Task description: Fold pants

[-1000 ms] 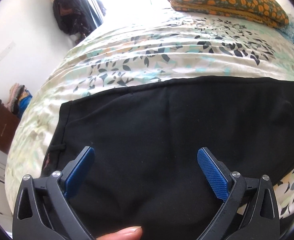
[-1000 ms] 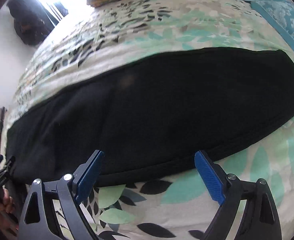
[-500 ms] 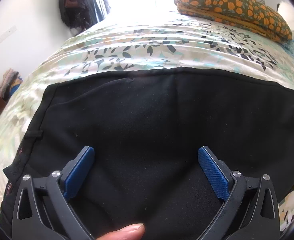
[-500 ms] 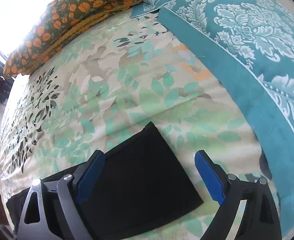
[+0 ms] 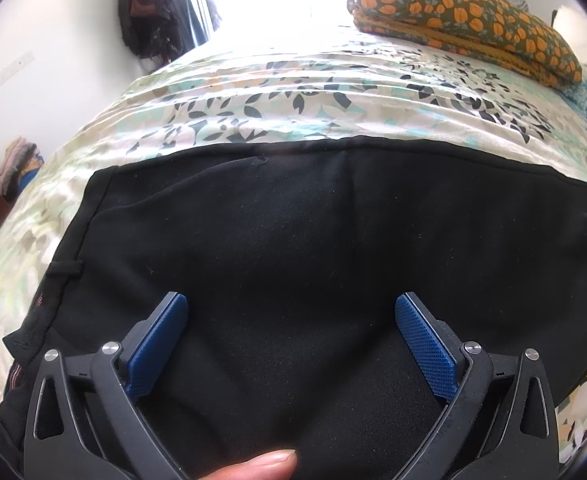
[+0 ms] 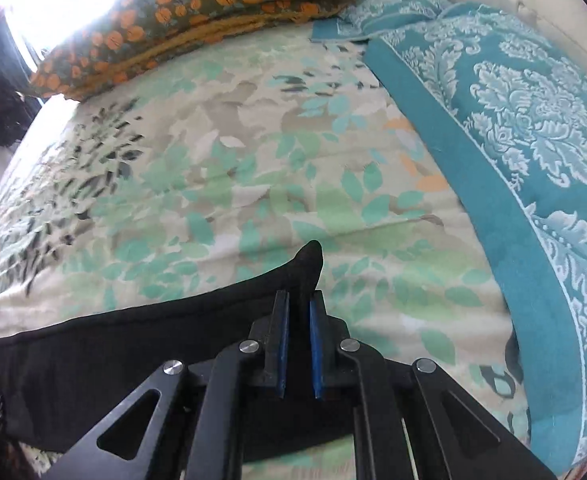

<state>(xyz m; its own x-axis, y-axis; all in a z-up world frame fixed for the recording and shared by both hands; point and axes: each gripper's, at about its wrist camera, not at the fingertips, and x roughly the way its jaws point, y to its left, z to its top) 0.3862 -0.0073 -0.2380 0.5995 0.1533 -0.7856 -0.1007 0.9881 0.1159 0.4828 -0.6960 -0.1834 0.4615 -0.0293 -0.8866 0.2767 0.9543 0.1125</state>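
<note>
Black pants [image 5: 313, 240] lie flat across a leaf-print bedspread [image 5: 293, 96], waistband at the left. My left gripper [image 5: 291, 308] is open and hovers just over the upper part of the pants, blue pads wide apart, holding nothing. In the right wrist view my right gripper [image 6: 298, 300] is shut on the hem end of the pants [image 6: 133, 344], and a corner of black cloth sticks up past the pads.
An orange-flowered folded blanket [image 5: 465, 24] lies at the far side of the bed, also seen in the right wrist view [image 6: 197, 20]. A teal patterned cover [image 6: 513, 152] runs along the right. Dark bags [image 5: 149, 8] hang by the wall at left.
My right gripper swung to the leg end of the pants and closed on the hem. My left gripper stayed open and shifted slightly over the waist area.
</note>
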